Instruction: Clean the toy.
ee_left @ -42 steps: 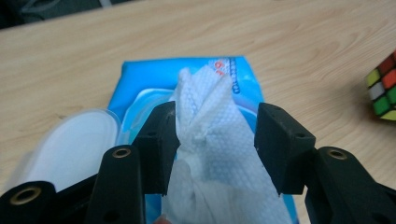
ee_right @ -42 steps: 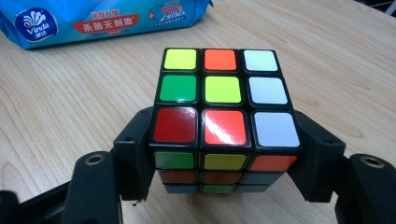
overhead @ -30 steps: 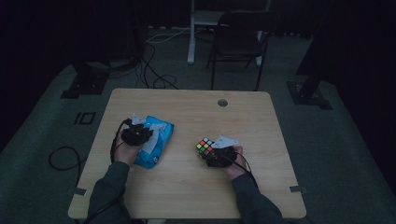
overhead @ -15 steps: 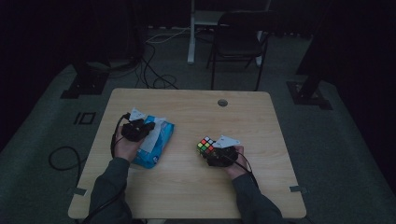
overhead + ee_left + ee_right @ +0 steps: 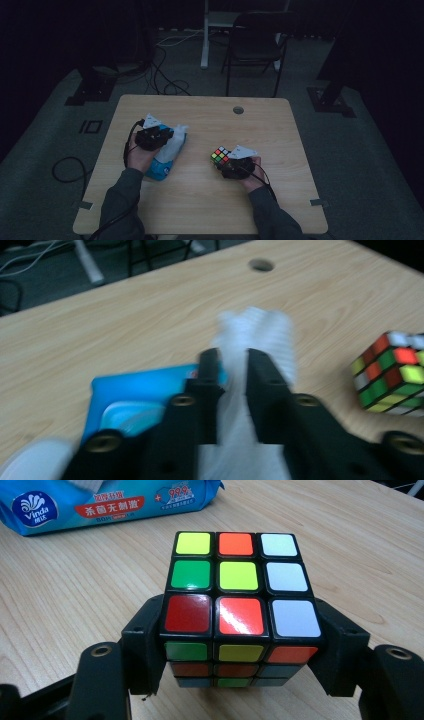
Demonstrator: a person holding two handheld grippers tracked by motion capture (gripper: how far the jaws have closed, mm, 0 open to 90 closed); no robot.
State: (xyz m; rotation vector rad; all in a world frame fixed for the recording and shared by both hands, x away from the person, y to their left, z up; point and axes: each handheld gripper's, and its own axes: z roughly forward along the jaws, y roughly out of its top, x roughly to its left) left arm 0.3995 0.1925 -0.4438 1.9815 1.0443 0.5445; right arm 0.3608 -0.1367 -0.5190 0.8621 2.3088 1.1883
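A blue wet-wipe pack [image 5: 161,169] lies on the left of the wooden table [image 5: 200,200]. A white wipe [image 5: 176,137] rises from the pack's far end. My left gripper [image 5: 161,136] hovers over it. In the left gripper view the wipe [image 5: 265,335] runs up between the black jaws of the left gripper [image 5: 231,356], which have just been opening and stand a little apart, above the pack [image 5: 145,390]. My right gripper [image 5: 223,160] is shut on a scrambled puzzle cube [image 5: 220,155]. In the right gripper view its jaws clamp the cube [image 5: 235,565] on both sides, down on the table.
A round cable hole [image 5: 238,109] sits near the table's far edge. A folding chair [image 5: 255,45] and floor cables [image 5: 165,75] lie beyond the table. The pack [image 5: 100,502] lies beyond the cube in the right gripper view.
My left hand has risen and shifted toward the far end of the pack, drawing the white wipe up out of it. The right hand and the cube have not moved.
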